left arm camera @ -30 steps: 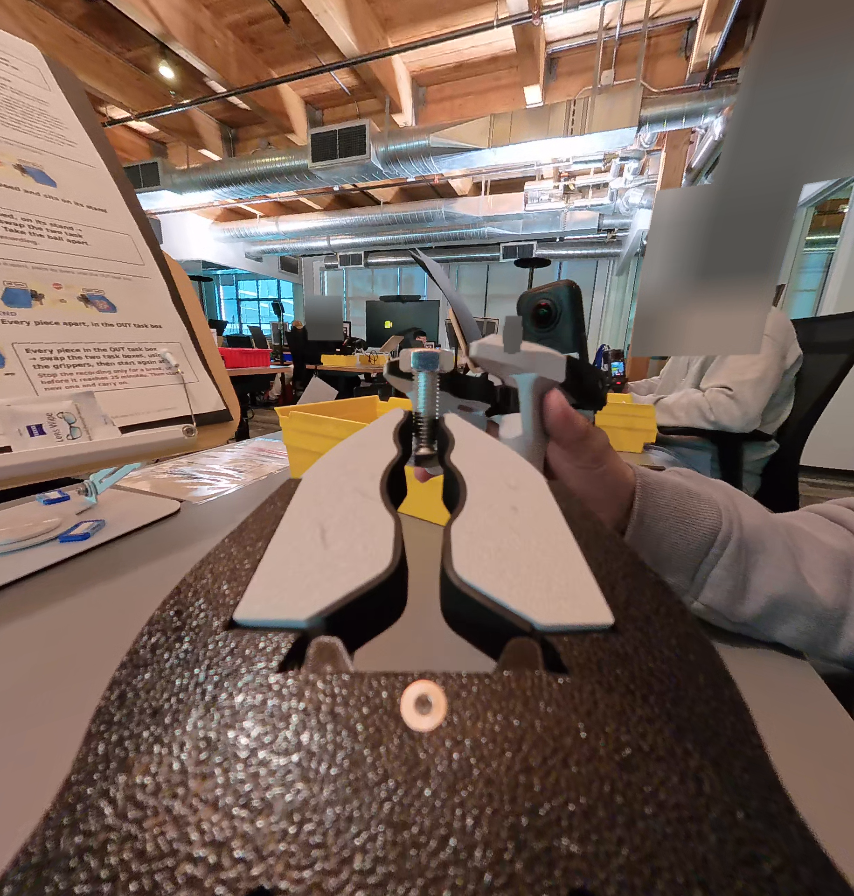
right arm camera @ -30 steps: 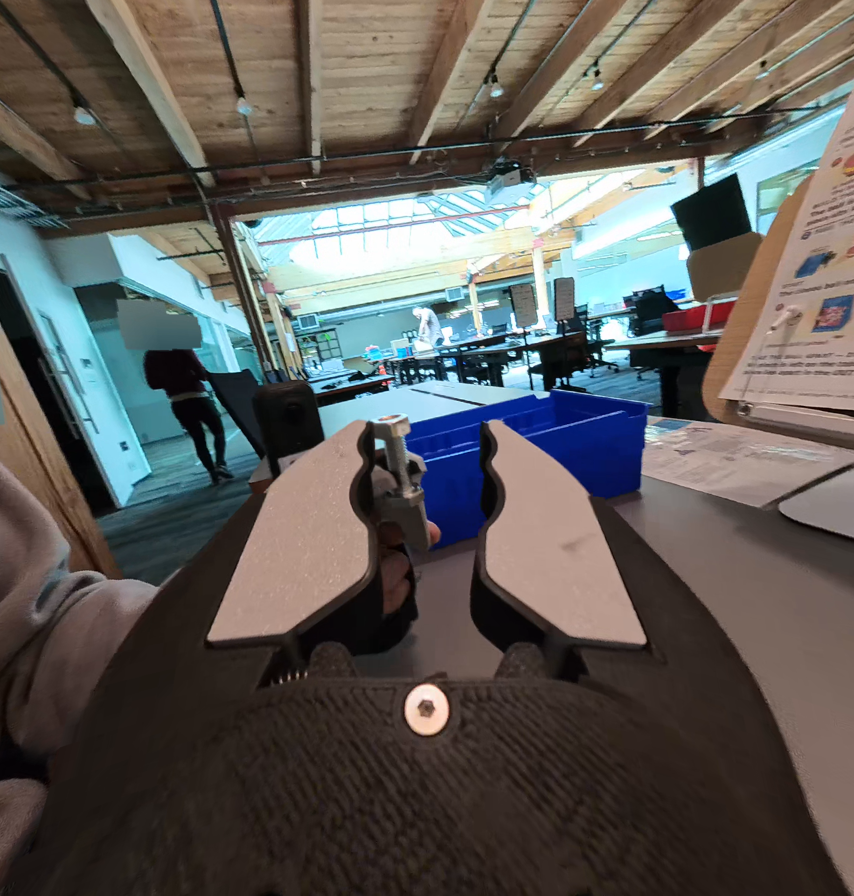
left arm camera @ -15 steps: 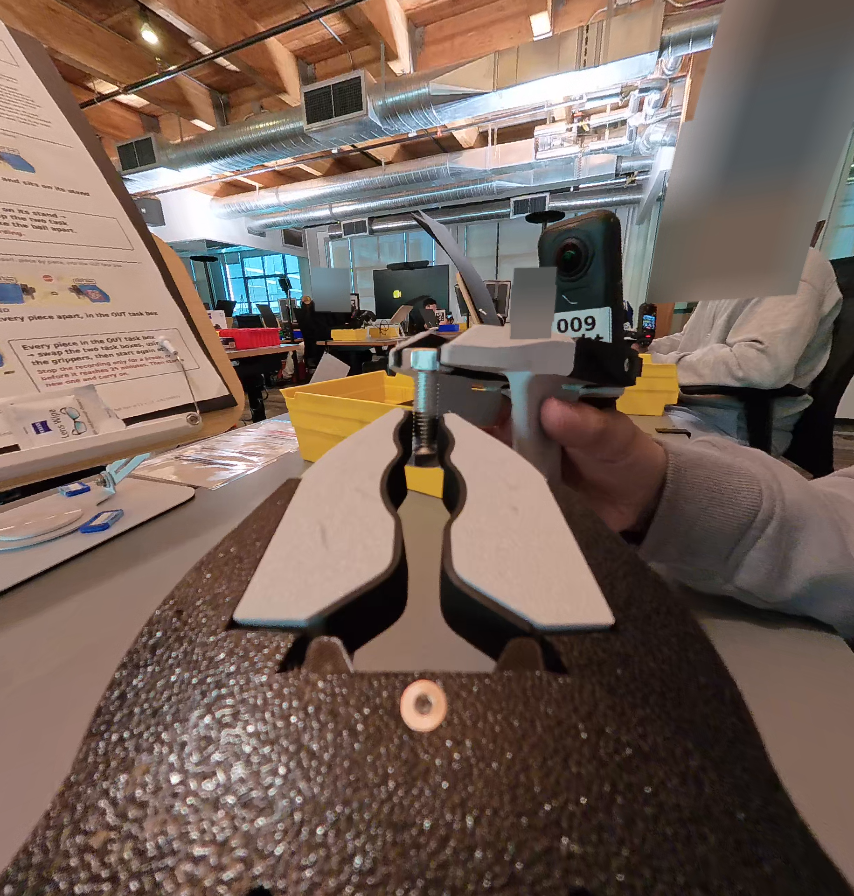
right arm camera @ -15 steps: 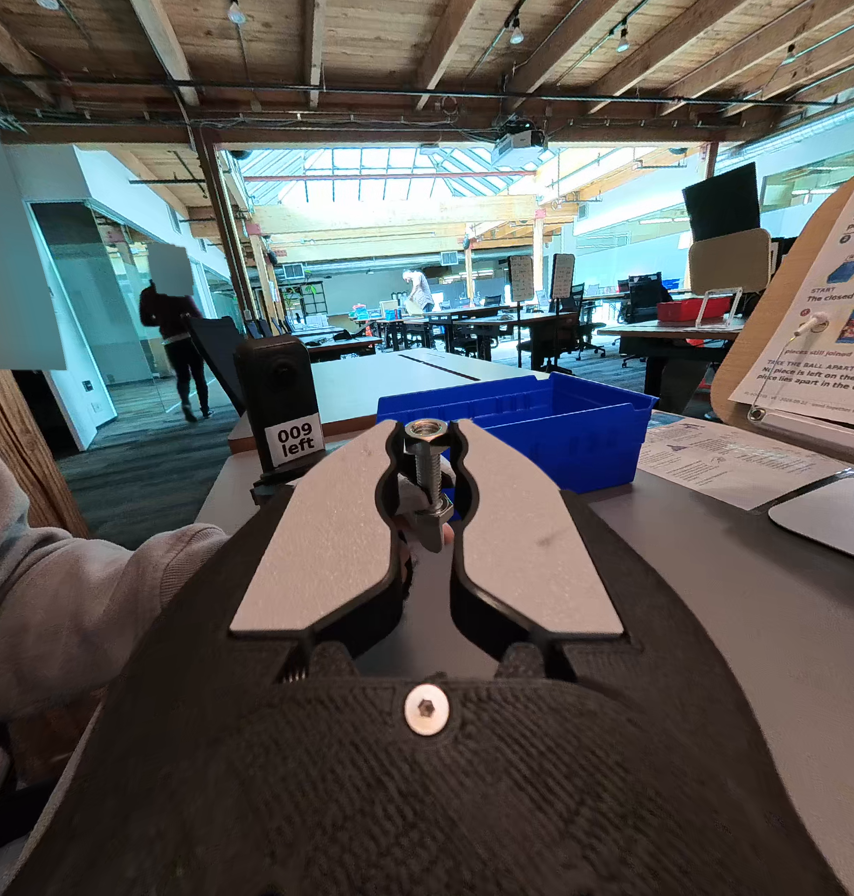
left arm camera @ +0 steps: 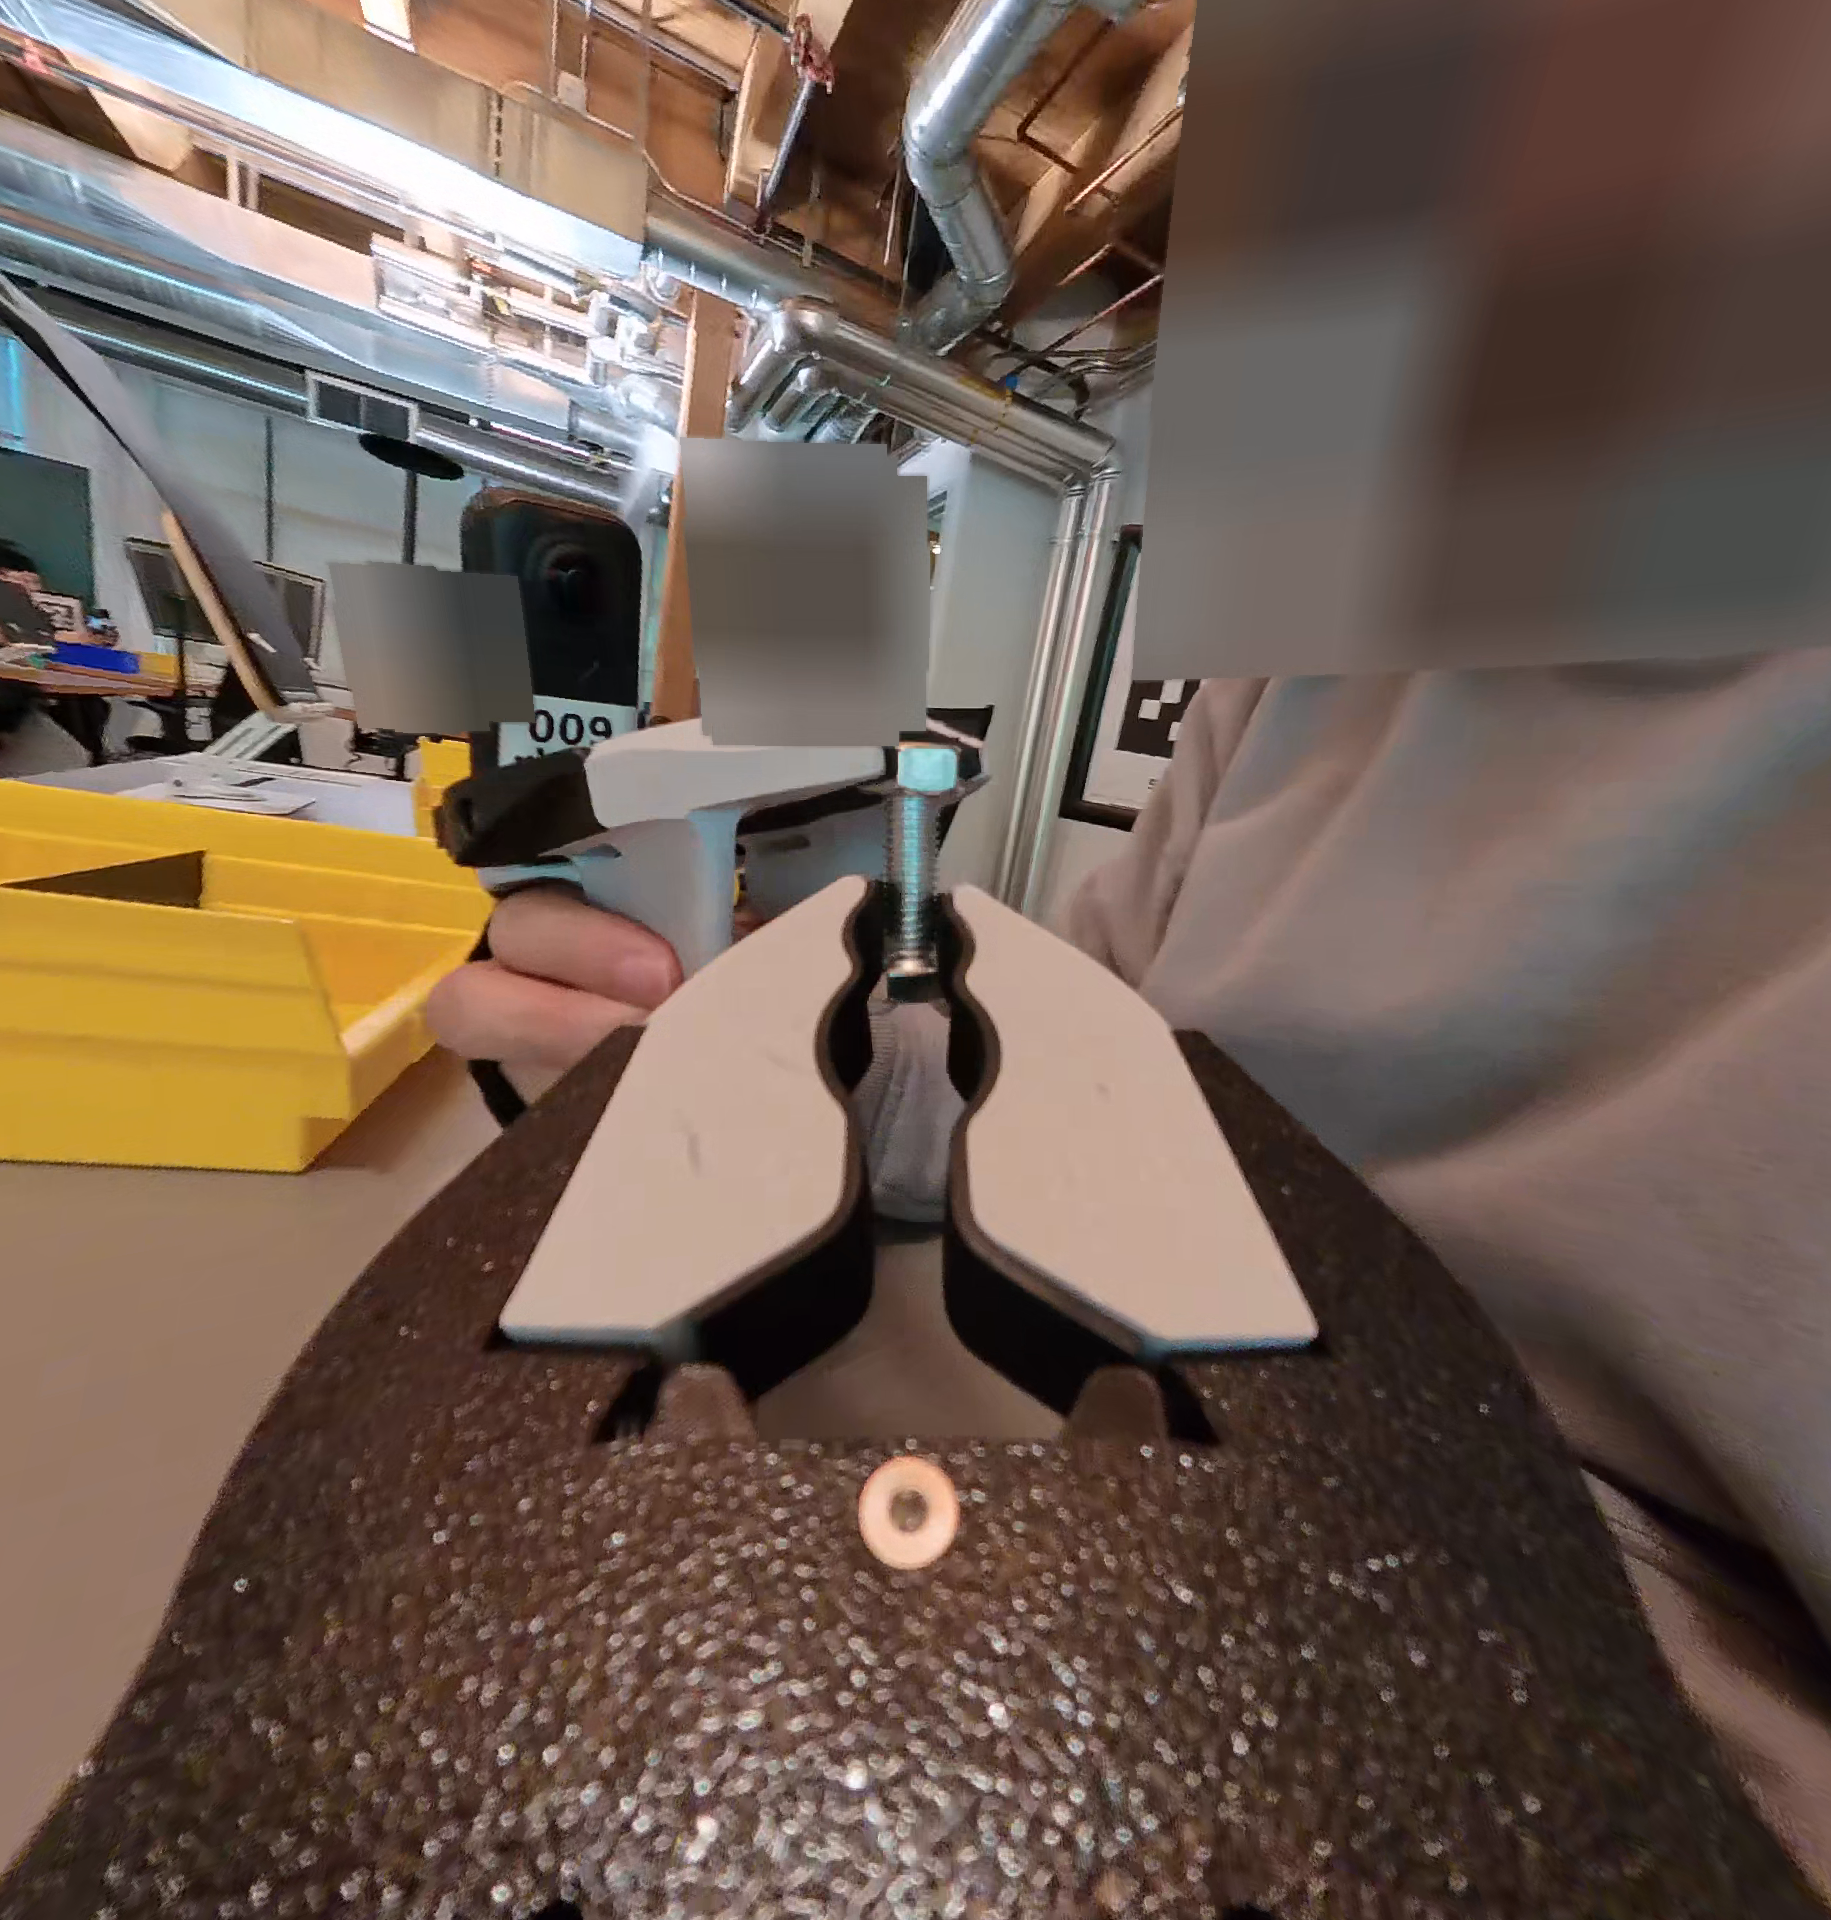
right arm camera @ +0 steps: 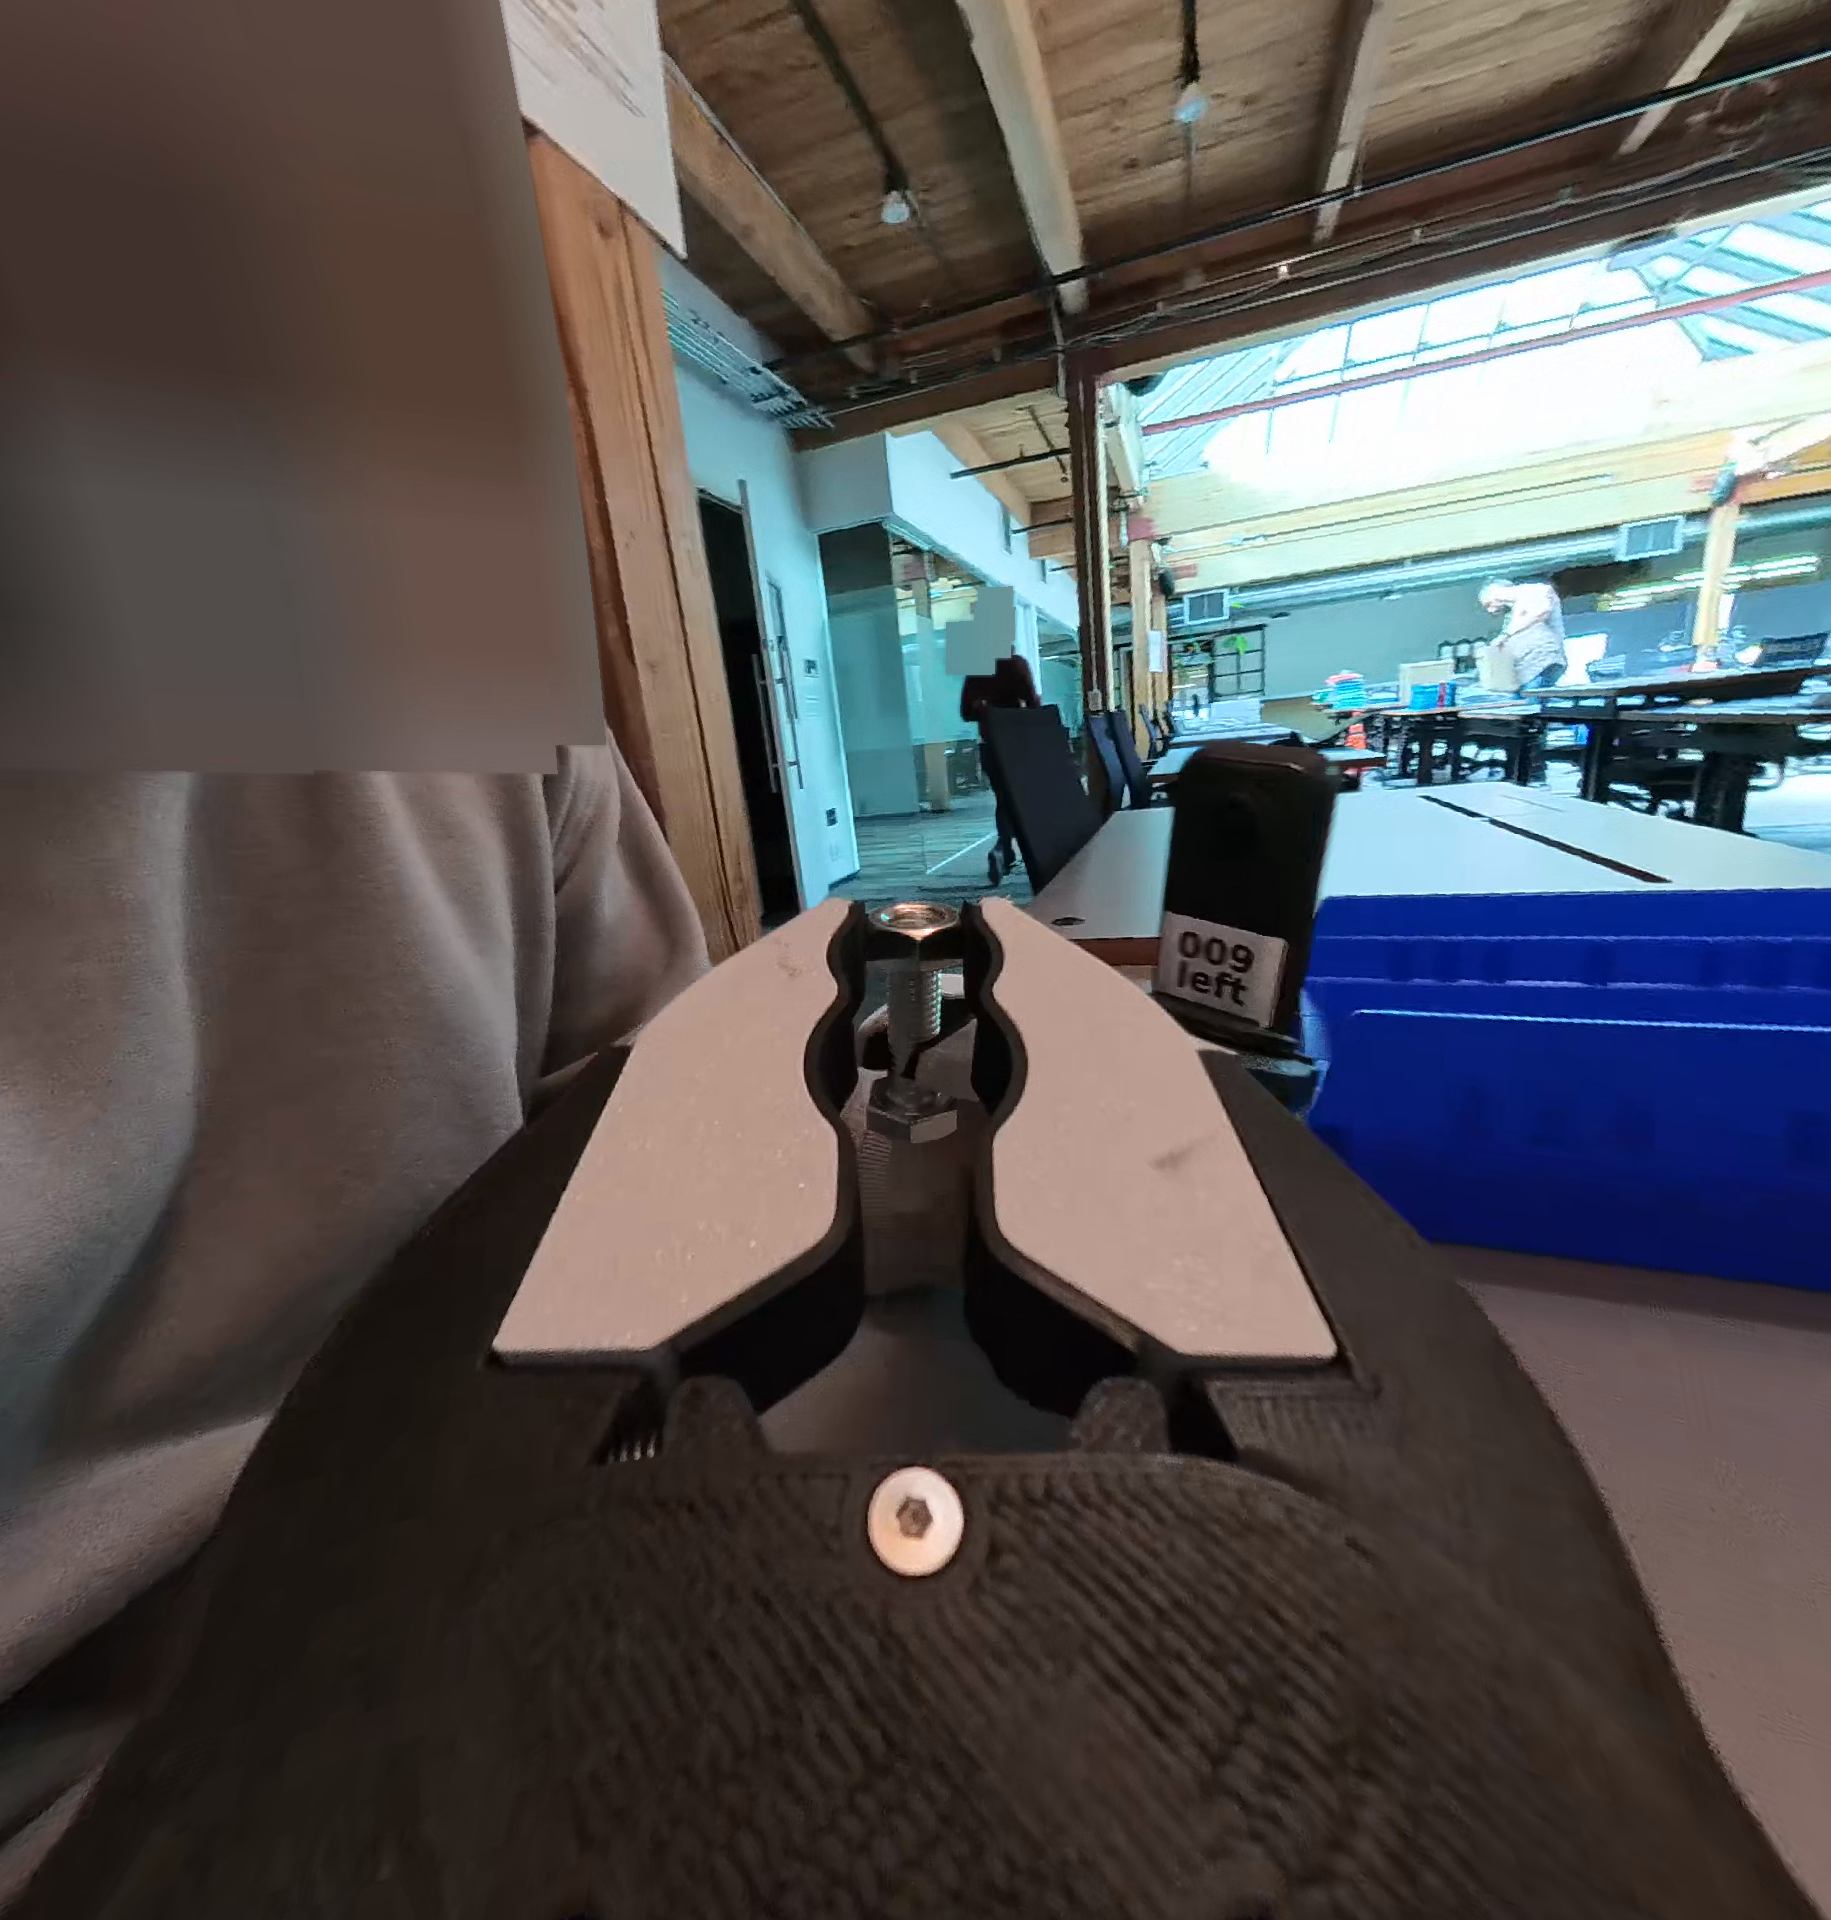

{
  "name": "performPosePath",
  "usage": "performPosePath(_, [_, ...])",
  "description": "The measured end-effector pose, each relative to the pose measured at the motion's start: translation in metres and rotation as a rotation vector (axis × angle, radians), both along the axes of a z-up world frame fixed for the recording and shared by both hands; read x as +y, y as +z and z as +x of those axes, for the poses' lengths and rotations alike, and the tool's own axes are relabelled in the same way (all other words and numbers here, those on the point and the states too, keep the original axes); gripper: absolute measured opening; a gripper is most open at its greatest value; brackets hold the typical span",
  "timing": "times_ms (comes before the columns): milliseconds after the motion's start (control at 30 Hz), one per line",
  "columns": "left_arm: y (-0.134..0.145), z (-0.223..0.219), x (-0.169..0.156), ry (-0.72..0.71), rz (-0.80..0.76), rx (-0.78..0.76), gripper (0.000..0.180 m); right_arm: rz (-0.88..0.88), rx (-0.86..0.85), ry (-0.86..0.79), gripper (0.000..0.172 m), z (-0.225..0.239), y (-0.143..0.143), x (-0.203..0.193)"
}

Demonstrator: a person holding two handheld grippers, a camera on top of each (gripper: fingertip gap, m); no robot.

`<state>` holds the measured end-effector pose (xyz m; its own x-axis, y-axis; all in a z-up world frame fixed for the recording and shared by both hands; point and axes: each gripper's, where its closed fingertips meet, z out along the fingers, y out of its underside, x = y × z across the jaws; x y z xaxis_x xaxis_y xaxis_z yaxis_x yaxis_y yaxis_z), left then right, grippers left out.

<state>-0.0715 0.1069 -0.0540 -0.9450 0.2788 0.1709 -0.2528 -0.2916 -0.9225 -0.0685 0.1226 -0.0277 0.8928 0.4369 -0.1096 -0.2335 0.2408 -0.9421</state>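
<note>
Both grippers share one bolt, held upright above the bench.

Yellow bin sits far left on the bench. Left gripper: jaws nearly closed, pads pressed on the threaded shank of the steel bolt, apparently to steady it. Right gripper: jaws narrowly apart, clamped on the hex nut at the bolt's top end. Blue bin stands just right; a grey sleeve crowds close behind.

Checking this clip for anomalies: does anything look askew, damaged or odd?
Nothing stands out. One silver bolt is gripped at both ends: left gripper on its threads, right gripper on its hex end. Yellow bin and blue bin sit upright.
</note>
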Motion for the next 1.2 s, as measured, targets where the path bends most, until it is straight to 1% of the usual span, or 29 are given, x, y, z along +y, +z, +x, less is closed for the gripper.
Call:
performPosePath(33, [-0.001, 0.006, 0.0, 0.058, 0.002, -0.011, 0.008, 0.003, 0.023, -0.045, 0.018, 0.007, 0.0, 0.001])
performPosePath(67, [-0.002, 0.015, 0.0, 0.132, 0.002, -0.021, 0.009, 0.004, 0.048, -0.116, 0.022, 0.018, -0.002, 0.002])
performPosePath(133, [-0.005, 0.035, 0.004, 0.32, 0.023, -0.067, 0.008, -0.028, 0.063, -0.255, 0.043, 0.038, -0.007, 0.004])
performPosePath(167, [-0.007, 0.046, 0.006, 0.433, 0.039, -0.105, 0.008, -0.037, 0.046, -0.304, 0.046, 0.043, -0.008, 0.004])
performPosePath(267, [-0.01, 0.074, 0.016, 0.722, 0.085, -0.159, 0.008, -0.033, 0.0, -0.474, 0.043, 0.058, -0.007, 0.005])
performPosePath(333, [-0.009, 0.081, 0.021, 0.81, 0.081, -0.15, 0.009, -0.044, -0.052, -0.605, 0.041, 0.068, -0.009, 0.006])
performPosePath(400, [-0.011, 0.084, 0.02, 0.854, 0.106, -0.172, 0.009, -0.068, -0.092, -0.722, 0.038, 0.078, -0.012, 0.006])
performPosePath(500, [-0.015, 0.084, 0.017, 0.889, 0.168, -0.237, 0.009, -0.093, -0.097, -0.77, 0.035, 0.083, -0.015, 0.008])
performPosePath(600, [-0.015, 0.083, 0.015, 0.881, 0.158, -0.221, 0.009, -0.085, -0.077, -0.754, 0.027, 0.081, -0.015, 0.01])
performPosePath(667, [-0.016, 0.084, 0.015, 0.88, 0.161, -0.212, 0.009, -0.083, -0.1, -0.745, 0.018, 0.078, -0.015, 0.011])
performPosePath(833, [-0.019, 0.085, 0.015, 0.879, 0.18, -0.218, 0.009, -0.116, -0.115, -0.734, 0.018, 0.078, -0.018, 0.012])
performPosePath(900, [-0.018, 0.081, 0.013, 0.833, 0.173, -0.208, 0.008, -0.11, -0.106, -0.685, 0.018, 0.075, -0.017, 0.011])
performPosePath(933, [-0.017, 0.077, 0.011, 0.782, 0.163, -0.198, 0.008, -0.103, -0.103, -0.641, 0.018, 0.071, -0.016, 0.01])
performPosePath(967, [-0.014, 0.069, 0.009, 0.696, 0.144, -0.182, 0.009, -0.089, -0.098, -0.573, 0.018, 0.064, -0.013, 0.009])
performPosePath(1067, [-0.002, 0.032, 0.005, 0.306, 0.054, -0.069, 0.008, -0.014, -0.026, -0.259, 0.018, 0.032, -0.002, 0.002])
performPosePath(1100, [-0.002, 0.023, 0.005, 0.215, 0.045, -0.049, 0.008, -0.012, -0.007, -0.175, 0.018, 0.023, -0.001, 0.002])
performPosePath(1200, [0.001, 0.004, 0.004, 0.062, 0.027, -0.038, 0.009, 0.008, -0.007, -0.04, 0.018, 0.005, 0.001, 0.001])
